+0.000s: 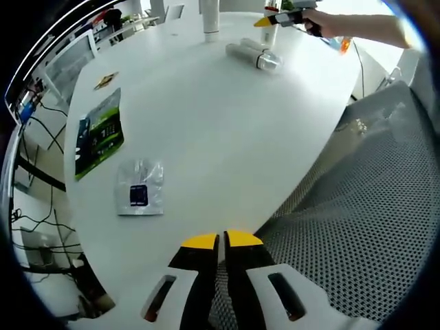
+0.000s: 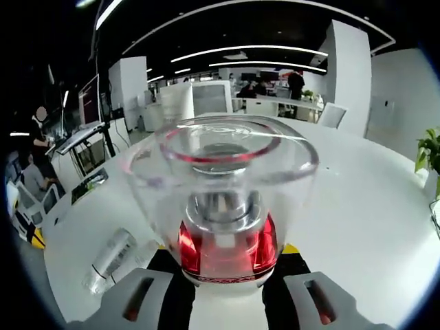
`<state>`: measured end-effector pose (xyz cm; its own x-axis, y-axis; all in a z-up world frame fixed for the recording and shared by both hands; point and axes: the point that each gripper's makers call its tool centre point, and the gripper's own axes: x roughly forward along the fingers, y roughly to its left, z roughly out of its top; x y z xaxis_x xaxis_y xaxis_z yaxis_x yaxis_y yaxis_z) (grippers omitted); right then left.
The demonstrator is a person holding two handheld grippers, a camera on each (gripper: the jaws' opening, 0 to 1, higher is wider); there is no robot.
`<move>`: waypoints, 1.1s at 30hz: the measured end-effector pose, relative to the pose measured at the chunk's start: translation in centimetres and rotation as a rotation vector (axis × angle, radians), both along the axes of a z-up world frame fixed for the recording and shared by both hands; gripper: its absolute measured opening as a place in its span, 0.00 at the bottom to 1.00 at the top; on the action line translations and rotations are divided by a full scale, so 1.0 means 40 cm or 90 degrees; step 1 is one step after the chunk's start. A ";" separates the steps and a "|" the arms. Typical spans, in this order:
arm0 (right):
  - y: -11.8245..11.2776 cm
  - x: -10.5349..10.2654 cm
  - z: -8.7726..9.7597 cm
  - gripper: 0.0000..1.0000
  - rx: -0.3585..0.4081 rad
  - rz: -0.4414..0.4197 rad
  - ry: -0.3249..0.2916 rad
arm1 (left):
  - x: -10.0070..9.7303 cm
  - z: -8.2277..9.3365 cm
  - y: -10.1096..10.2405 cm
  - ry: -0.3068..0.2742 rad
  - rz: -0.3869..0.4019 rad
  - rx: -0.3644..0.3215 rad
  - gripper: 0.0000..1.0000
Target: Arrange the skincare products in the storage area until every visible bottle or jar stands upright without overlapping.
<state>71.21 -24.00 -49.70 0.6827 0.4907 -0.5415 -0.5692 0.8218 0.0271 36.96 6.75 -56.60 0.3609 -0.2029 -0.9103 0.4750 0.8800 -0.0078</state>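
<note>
The right tongs (image 2: 223, 265) pinch a clear-capped red bottle (image 2: 221, 199) above the white tabletop (image 2: 371, 206), a silver tube (image 2: 110, 258) lying nearby, while the left tongs (image 1: 221, 240) sit pressed together.

The counter (image 1: 227, 124) looks smooth, white and faintly glossy. The bottle (image 2: 223, 199) has a clear, glossy plastic cap over a shiny silver collar and red glassy body. A lying tube (image 1: 256, 55) looks clear with a metallic end. The chair (image 1: 371, 199) is dark perforated mesh.
</note>
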 end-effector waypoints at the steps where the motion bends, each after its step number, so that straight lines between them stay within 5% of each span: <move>1: 0.001 -0.002 0.000 0.33 0.000 0.000 0.000 | -0.001 -0.001 0.000 0.001 0.000 0.000 0.00; 7: 0.002 -0.003 0.000 0.33 -0.004 -0.005 0.001 | 0.000 -0.001 -0.001 0.002 -0.002 0.001 0.00; 11: 0.005 0.010 0.044 0.27 0.018 -0.005 -0.038 | 0.000 0.000 0.000 0.001 -0.001 0.000 0.00; 13: 0.009 0.013 0.031 0.26 0.014 -0.003 -0.009 | -0.001 0.000 -0.002 0.002 -0.002 -0.001 0.00; 33: 0.009 0.011 0.031 0.27 0.028 -0.017 -0.030 | -0.003 -0.001 -0.001 0.003 -0.001 -0.001 0.00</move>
<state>71.65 -23.66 -48.48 0.7203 0.4940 -0.4870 -0.5479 0.8357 0.0374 36.86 6.72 -56.63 0.3564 -0.2041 -0.9118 0.4756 0.8796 -0.0110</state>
